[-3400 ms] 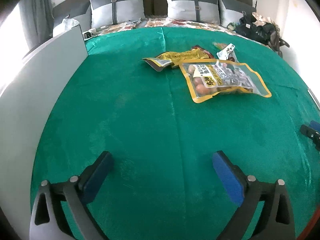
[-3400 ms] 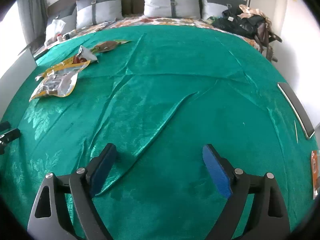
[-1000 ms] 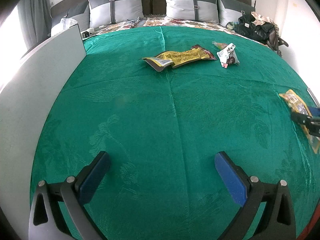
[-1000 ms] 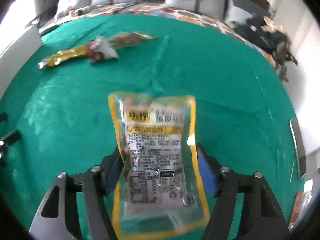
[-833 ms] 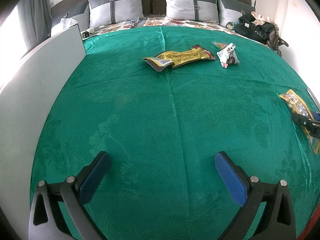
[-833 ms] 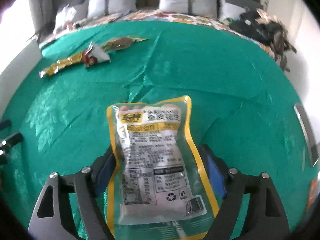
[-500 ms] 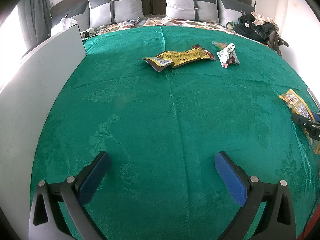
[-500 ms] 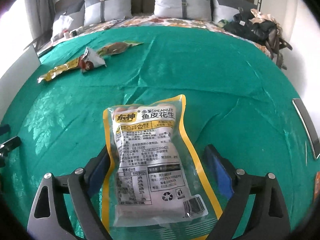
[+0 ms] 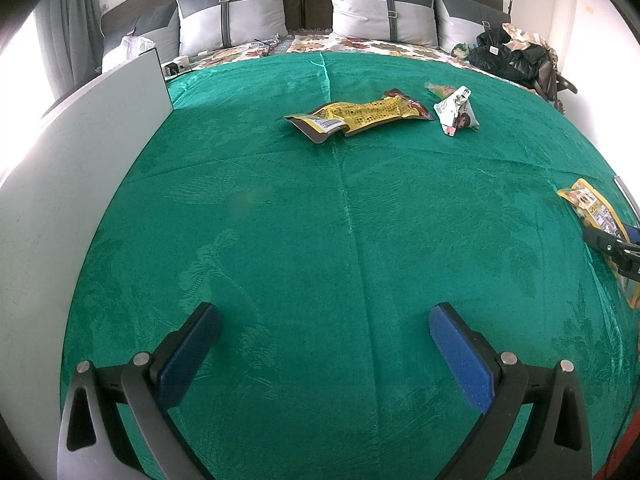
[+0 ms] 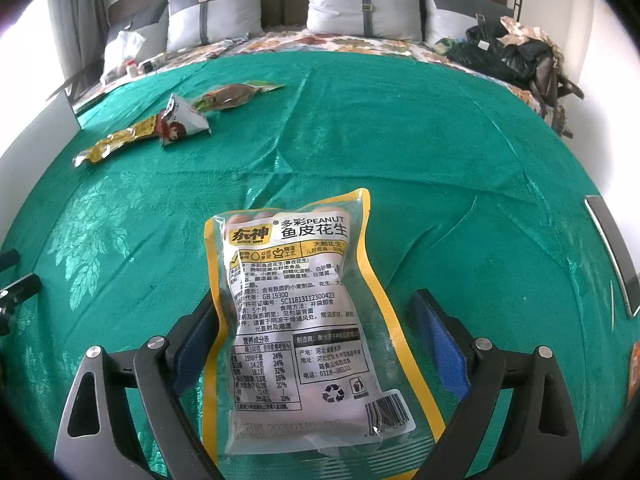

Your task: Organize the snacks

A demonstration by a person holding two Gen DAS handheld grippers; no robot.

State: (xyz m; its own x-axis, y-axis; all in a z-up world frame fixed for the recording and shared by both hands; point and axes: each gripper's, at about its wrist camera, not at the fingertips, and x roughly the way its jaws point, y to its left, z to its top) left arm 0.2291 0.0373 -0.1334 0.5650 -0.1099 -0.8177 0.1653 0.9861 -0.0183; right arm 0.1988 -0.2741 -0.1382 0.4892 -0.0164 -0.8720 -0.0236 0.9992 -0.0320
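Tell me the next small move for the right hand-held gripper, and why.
Probably draw the right hand-held gripper straight back off the peanut bag. Its jaws stand open, one pad clear of the bag, which seems to lie flat on the green bedspread, so it looks set down. The triangular packet waits far left.

The left gripper point(image 9: 325, 344) is held low over the green bedspread point(image 9: 280, 216), with its two blue pads point(image 9: 460, 360) spread wide apart and nothing between them. It does not touch the bedspread as far as one can see. The right gripper point(image 10: 320, 340) is also low over the bedspread, to the right of the left one; from the left wrist view only its dark tip point(image 9: 612, 246) shows at the right edge. Its fingers are parted, the left pad close against the side of the peanut bag point(image 10: 304, 320), the right pad point(image 10: 440, 344) standing apart from the bag.
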